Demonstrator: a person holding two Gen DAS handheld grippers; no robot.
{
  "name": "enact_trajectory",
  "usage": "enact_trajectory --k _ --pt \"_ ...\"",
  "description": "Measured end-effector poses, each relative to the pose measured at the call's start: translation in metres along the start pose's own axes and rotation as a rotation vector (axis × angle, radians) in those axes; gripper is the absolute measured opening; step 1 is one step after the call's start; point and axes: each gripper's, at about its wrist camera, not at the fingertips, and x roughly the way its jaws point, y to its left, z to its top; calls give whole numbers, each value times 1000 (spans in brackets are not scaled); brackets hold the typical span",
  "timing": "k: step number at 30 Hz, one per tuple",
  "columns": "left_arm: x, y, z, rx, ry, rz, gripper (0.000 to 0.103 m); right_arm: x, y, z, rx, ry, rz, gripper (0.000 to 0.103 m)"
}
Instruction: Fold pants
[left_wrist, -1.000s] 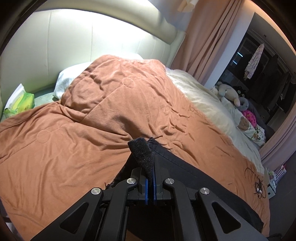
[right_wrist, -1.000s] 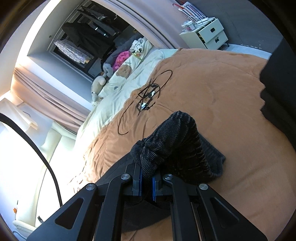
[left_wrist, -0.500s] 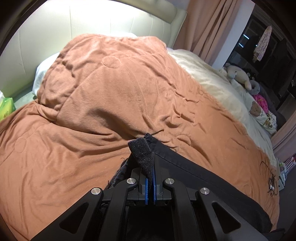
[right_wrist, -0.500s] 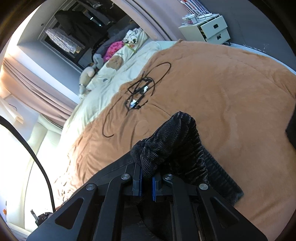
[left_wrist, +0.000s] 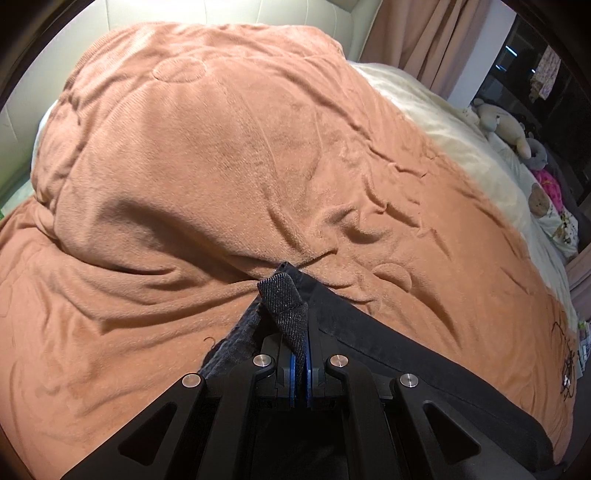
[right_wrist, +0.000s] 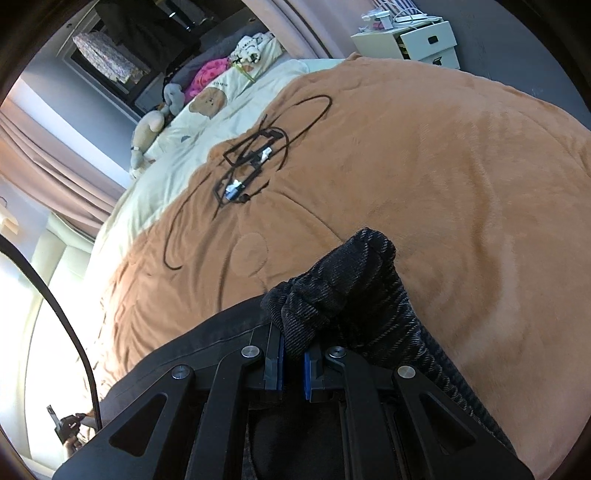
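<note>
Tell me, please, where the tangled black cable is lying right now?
In the right wrist view the black cable lies upper left of centre on the orange blanket, near its border with the cream sheet, beyond the pants.

So it's a bed with a padded cream headboard, covered mostly by a rumpled orange-brown fleece blanket that humps up toward the headboard. A cream duvet shows along the far side. Lying straight on the blanket: dark pants, stretched flat, and a tangle of black cables well apart from them. On the duvet side sit a few stuffed animals and a bear-print pillow.
</note>
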Motion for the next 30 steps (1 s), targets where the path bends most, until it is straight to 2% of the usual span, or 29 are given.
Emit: enact_trajectory --k 3,5,7,8,9,10,11,15,23,24,26,30 --pt "20 -2 -1 -4 24 19 4 14 0 -1 -4 20 -32 4" --pt "34 -2 -3 -15 56 29 4 20 4 -2 -20 40 -46 9" --pt "41 -2 -8 -23 73 33 7 16 9 -4 -40 52 -35 19" --pt "42 -3 -11 -20 76 22 15 12 12 -5 -54 47 -19 33" --pt "42 -5 -14 -14 75 8 21 7 16 -6 -78 38 -9 50" --pt "41 -7 -17 -7 75 -4 34 2 21 -8 -99 30 -3 57" --pt "41 -11 -21 2 81 -19 43 -2 26 -10 -119 24 2 62" --pt "34 -27 -35 48 76 -30 43 -13 39 -20 -170 56 21 62" --pt "16 -56 -45 101 67 -100 42 -33 90 -36 -412 93 23 62" --pt "16 -60 -45 107 63 -95 39 -34 99 -39 -448 98 28 62" --pt "18 -65 -43 117 75 -89 23 -29 113 -42 -507 115 42 62" --pt "21 -64 -42 96 90 -97 13 -17 147 -58 -672 174 43 62"
